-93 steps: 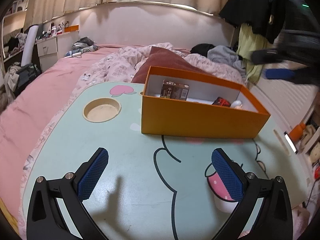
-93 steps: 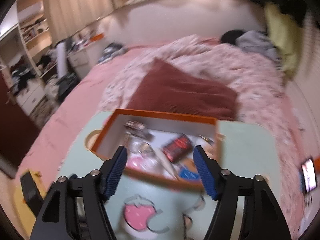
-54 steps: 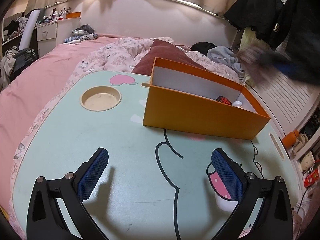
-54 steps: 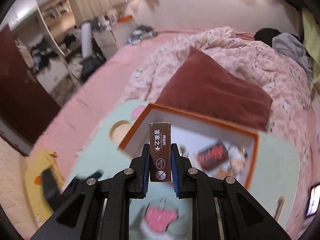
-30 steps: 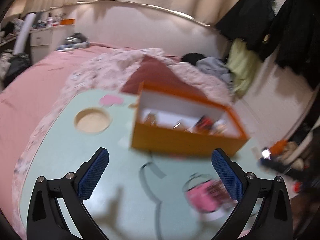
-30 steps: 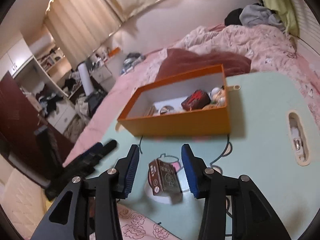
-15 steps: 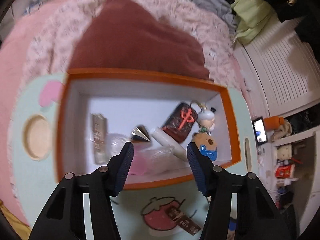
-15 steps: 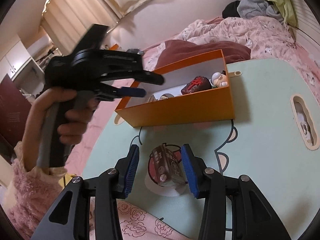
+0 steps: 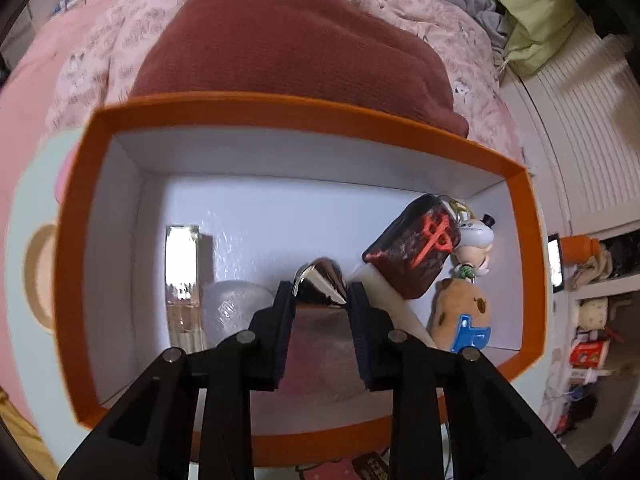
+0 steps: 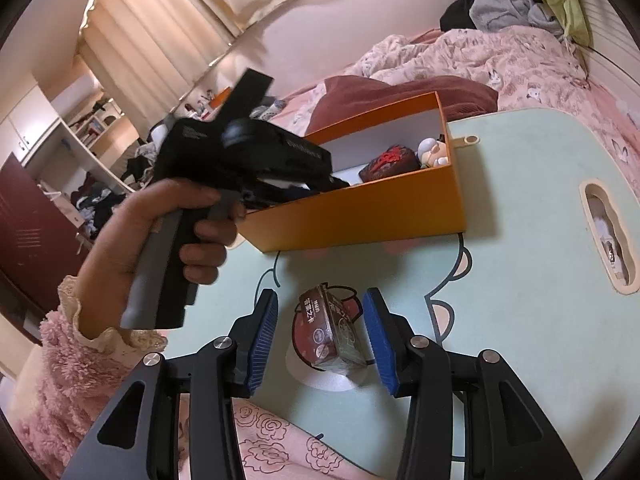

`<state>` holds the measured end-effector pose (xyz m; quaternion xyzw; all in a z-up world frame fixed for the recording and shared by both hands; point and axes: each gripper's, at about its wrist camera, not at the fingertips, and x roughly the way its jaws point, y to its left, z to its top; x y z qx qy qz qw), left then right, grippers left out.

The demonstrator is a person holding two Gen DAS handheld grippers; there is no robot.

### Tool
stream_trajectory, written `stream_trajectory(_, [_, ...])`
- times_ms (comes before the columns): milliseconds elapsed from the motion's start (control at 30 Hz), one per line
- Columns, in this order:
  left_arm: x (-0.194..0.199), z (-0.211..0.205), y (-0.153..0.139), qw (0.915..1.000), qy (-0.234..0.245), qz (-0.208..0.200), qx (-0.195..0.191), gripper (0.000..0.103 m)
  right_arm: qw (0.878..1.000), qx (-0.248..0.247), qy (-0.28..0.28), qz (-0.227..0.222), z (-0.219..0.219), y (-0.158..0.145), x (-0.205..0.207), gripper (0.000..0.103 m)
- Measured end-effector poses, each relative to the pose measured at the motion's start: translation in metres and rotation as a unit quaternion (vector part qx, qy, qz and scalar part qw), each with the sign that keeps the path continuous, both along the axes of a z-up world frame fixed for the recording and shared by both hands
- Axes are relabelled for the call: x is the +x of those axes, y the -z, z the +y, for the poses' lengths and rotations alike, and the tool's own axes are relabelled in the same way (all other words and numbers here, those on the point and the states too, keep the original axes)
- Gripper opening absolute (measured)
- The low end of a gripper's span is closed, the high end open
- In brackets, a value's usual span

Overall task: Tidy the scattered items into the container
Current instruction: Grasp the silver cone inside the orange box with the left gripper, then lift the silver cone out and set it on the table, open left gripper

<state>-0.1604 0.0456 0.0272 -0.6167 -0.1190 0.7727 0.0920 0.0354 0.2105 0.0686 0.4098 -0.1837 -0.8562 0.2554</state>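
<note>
Between the closing left gripper fingers a silver cone is pinched inside the orange box; between the parted right gripper fingers a brown card box is left unboxed.

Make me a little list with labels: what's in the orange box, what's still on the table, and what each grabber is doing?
container: orange box
inside box: dark pouch with red mark, figurine, plush toy, clear bottle, shiny pointed item
on table: brown carton
table: mint cartoon table
left gripper: in the box, jaws closing around the shiny pointed item
right gripper: open, either side of the brown carton, not touching
</note>
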Motion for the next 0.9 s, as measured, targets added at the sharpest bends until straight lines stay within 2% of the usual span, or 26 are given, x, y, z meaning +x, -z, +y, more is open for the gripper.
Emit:
stream_trajectory(100, [-0.002, -0.002, 0.000, 1.0000, 0.003, -0.002, 0.009, 0.029, 1.000, -0.001, 0.003, -0.001, 0.000, 0.000, -0.001, 0.044])
stream_trajectory(200, [-0.001, -0.004, -0.002, 0.9999, 0.008, 0.010, 0.000, 0.029, 1.000, -0.002, 0.004, -0.003, 0.001, 0.001, 0.000, 0.044])
stream_trajectory(300, [0.002, -0.010, -0.009, 0.9995, 0.003, 0.024, 0.019, 0.029, 1.000, -0.001, 0.004, -0.002, 0.000, 0.001, 0.000, 0.044])
stream_trajectory(400, [0.014, -0.015, -0.029, 0.9981, 0.008, 0.044, 0.041, 0.029, 1.000, 0.002, 0.005, -0.002, 0.000, 0.002, 0.000, 0.044])
stream_trajectory(500, [0.034, -0.020, -0.055, 0.9951, 0.022, 0.082, 0.051, 0.029, 1.000, 0.008, 0.008, 0.000, -0.001, 0.002, 0.000, 0.044])
stream_trajectory(600, [0.063, -0.033, -0.071, 0.9901, 0.030, 0.108, 0.085, 0.029, 1.000, 0.017, 0.011, 0.003, -0.002, 0.002, 0.000, 0.044])
stream_trajectory(767, [0.108, -0.049, -0.069, 0.9839, 0.046, 0.121, 0.123, 0.029, 1.000, 0.015, 0.015, -0.003, 0.001, 0.004, -0.002, 0.045])
stream_trajectory(833, [0.123, -0.053, -0.058, 0.9832, 0.058, 0.122, 0.123, 0.029, 1.000, 0.016, 0.016, -0.004, 0.002, 0.004, -0.003, 0.045])
stream_trajectory(900, [0.137, -0.054, -0.046, 0.9850, 0.052, 0.127, 0.104, 0.029, 0.999, 0.029, 0.017, -0.006, 0.000, 0.004, -0.004, 0.046])
